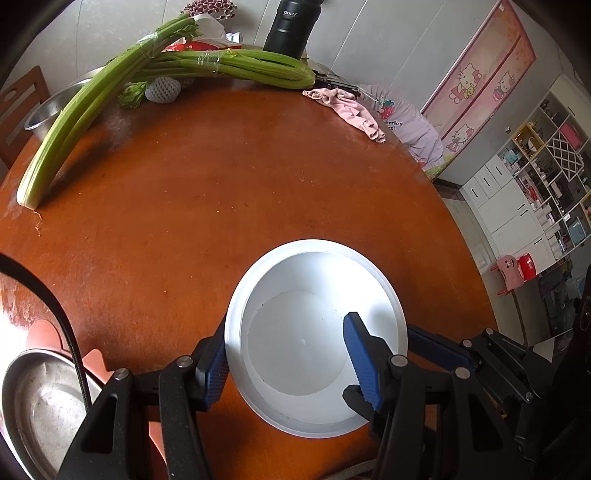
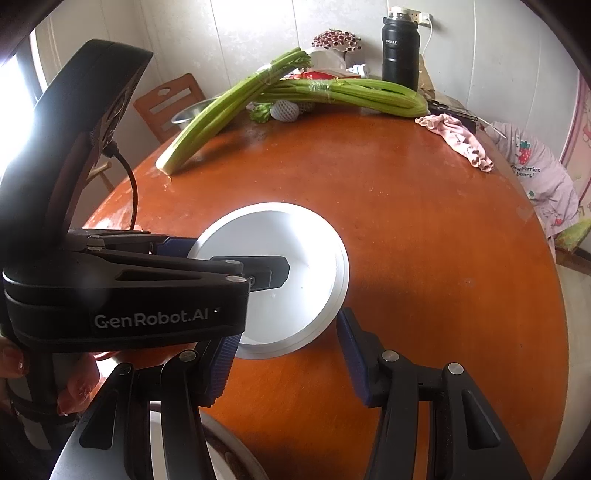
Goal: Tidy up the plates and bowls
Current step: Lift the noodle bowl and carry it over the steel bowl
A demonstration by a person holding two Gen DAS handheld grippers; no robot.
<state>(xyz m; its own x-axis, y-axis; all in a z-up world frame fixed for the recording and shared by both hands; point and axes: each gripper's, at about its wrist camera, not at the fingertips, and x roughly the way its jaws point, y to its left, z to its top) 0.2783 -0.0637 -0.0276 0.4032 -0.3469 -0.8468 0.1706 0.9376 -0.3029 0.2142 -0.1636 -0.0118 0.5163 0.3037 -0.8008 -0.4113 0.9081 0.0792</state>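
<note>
The white plate (image 1: 314,280) sits on the near part of the round table (image 1: 184,206), right side up. The left gripper (image 1: 286,332) straddles the plate's left side. One blue finger (image 1: 216,363) is outside the rim and seems to touch it, and the other finger (image 1: 360,354) hangs over the plate's inside. The fingers are spread and pinch nothing. In the right wrist view this gripper comes in from the left, its black tip over the plate's middle.

The right gripper (image 2: 286,332) points down at the plate's near edge. Its fingers stand apart, one tip just beside the rim on each side, with bare table between them lower down. Neither pad visibly presses the plate.

A hand (image 2: 74,391) wraps the left gripper's handle. A metal plate (image 1: 37,398) lies at the table's near left edge, partly under the left gripper.

Well apart from the white plate, along the far edge, lie two celery bunches (image 1: 229,64), one resting on a metal basin (image 1: 48,107). A foam-netted fruit (image 1: 162,88) lies beside them, a black flask (image 1: 291,26) stands behind, and a pink cloth (image 1: 351,110) lies to the right.
</note>
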